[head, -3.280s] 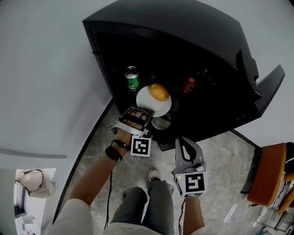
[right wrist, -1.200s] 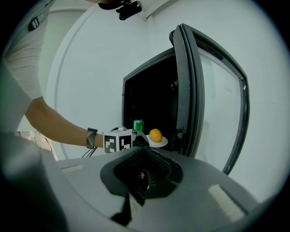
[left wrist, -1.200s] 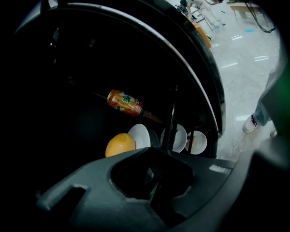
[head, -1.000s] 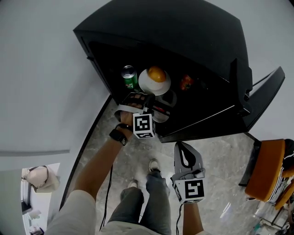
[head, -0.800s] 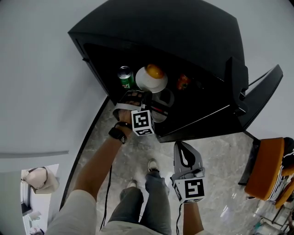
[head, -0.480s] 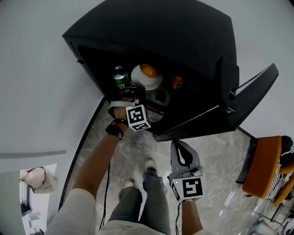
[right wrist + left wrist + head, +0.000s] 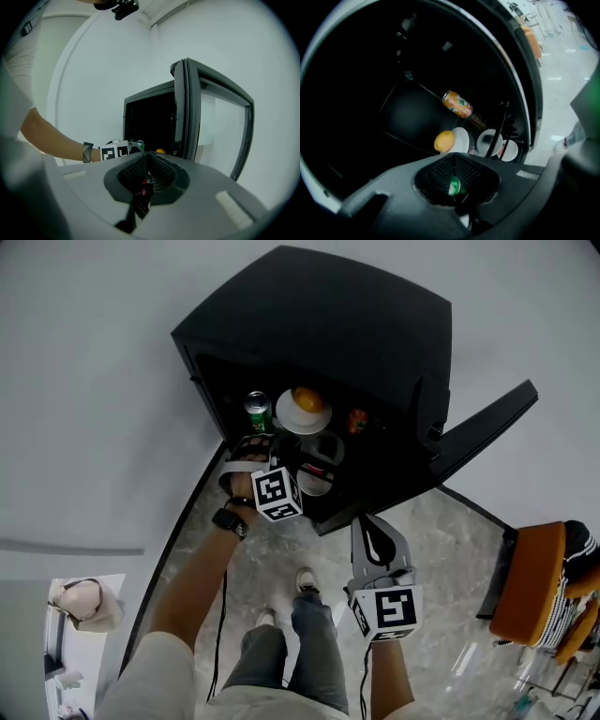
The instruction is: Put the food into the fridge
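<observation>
Already stowed, to judge by the shelves of the open black fridge (image 7: 319, 324): an orange (image 7: 306, 397) on a white plate (image 7: 292, 418) on the upper level, a green can (image 7: 258, 412) at its 9 o'clock, an orange can (image 7: 356, 420) at its 3 o'clock, white bowls (image 7: 322, 452) one level down at 6 o'clock. Left gripper (image 7: 265, 448) at the fridge mouth, about 7 o'clock of the plate, jaws pressed together on nothing, only a sliver of green showing past them. Right gripper (image 7: 367, 526) out over the floor at 5 o'clock of the plate, well apart from the shelves, jaws likewise closed and empty. Door (image 7: 487, 418) flung wide toward 3 o'clock. Loading apparently done. Still to do, by the look of it: clearing both grippers from the opening and swinging the door shut.
</observation>
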Motion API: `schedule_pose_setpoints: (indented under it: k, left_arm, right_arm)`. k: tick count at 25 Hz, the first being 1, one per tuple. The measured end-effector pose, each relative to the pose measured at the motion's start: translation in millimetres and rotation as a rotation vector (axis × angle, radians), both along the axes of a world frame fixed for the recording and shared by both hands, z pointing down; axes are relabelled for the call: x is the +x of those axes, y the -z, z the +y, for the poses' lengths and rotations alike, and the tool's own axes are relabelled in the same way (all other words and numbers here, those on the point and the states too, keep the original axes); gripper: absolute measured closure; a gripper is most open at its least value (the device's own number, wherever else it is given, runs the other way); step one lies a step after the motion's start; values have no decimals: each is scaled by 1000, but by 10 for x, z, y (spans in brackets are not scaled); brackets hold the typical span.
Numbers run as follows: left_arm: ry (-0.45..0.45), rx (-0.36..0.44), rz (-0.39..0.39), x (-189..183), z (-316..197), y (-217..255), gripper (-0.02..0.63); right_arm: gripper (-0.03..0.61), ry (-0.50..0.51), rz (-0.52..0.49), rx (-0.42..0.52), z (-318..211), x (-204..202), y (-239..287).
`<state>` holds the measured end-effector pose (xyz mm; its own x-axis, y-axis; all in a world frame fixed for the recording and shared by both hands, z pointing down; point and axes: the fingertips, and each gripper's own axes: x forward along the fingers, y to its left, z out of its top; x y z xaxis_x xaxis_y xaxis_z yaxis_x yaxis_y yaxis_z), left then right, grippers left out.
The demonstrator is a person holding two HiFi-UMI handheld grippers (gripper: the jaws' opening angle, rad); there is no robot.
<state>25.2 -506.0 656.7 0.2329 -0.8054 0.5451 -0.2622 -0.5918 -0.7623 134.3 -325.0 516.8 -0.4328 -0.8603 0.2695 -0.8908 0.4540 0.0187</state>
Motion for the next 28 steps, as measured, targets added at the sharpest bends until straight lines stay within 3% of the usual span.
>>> schedule_pose_setpoints:
  k: [6, 9, 12, 18, 28]
  left_arm:
    - [0, -9, 20, -237, 442, 532, 607]
    - [7, -39, 69, -292, 729, 781, 607]
    - [13, -61, 148, -290, 1009, 1065, 607]
    - [56, -83, 403, -332, 1495, 1727, 607]
    - [50, -19, 641, -485, 2183, 2781, 607]
  right_arm:
    - [571, -22, -6, 27, 177, -35, 592]
    - [571, -29, -13, 39, 305, -87, 876]
    - [571, -32, -11, 49, 408, -139, 1156]
    - [571, -62, -10, 67, 608, -153, 1617]
    - [571, -61, 12, 115, 973, -335, 2131]
